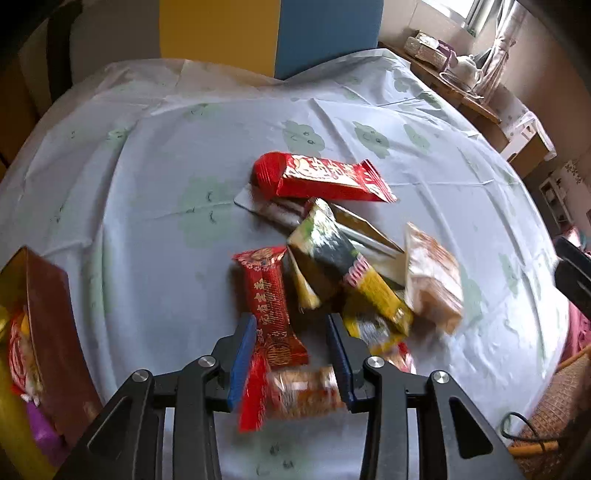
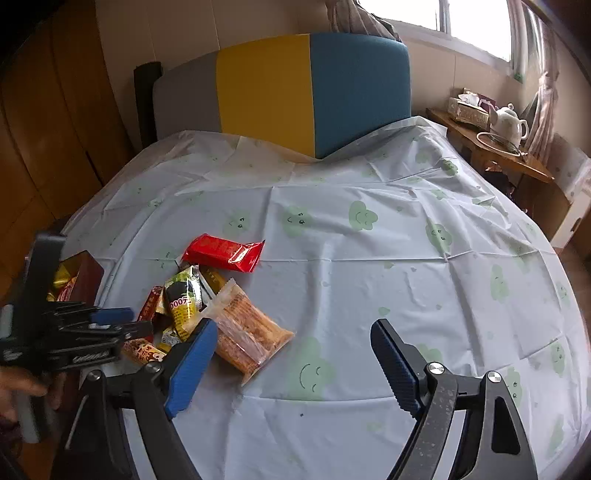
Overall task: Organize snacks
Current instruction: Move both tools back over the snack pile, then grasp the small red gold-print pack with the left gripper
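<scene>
While my left gripper [image 1: 291, 354] clamps a blurred orange-and-red snack packet [image 1: 295, 391], its long axis runs crosswise between the blue fingers [image 1: 242, 362], red end toward my left. It hangs over the bed cover [image 1: 155, 229], near the snack pile [image 1: 332, 258]. The brown box [image 1: 51, 332] at left is cut off. My right gripper [image 2: 291, 358] hangs spread wide, holding nothing.

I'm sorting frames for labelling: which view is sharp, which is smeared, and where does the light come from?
Left wrist view: motion blur smears the near snacks, worst on the clear-wrapped cake and the packet between the jaws; the far red packet stays readable. Right wrist view: sharp throughout, daylight from the blown-out window at upper right. Both bend the tablecloth edges, fisheye-style.
</scene>
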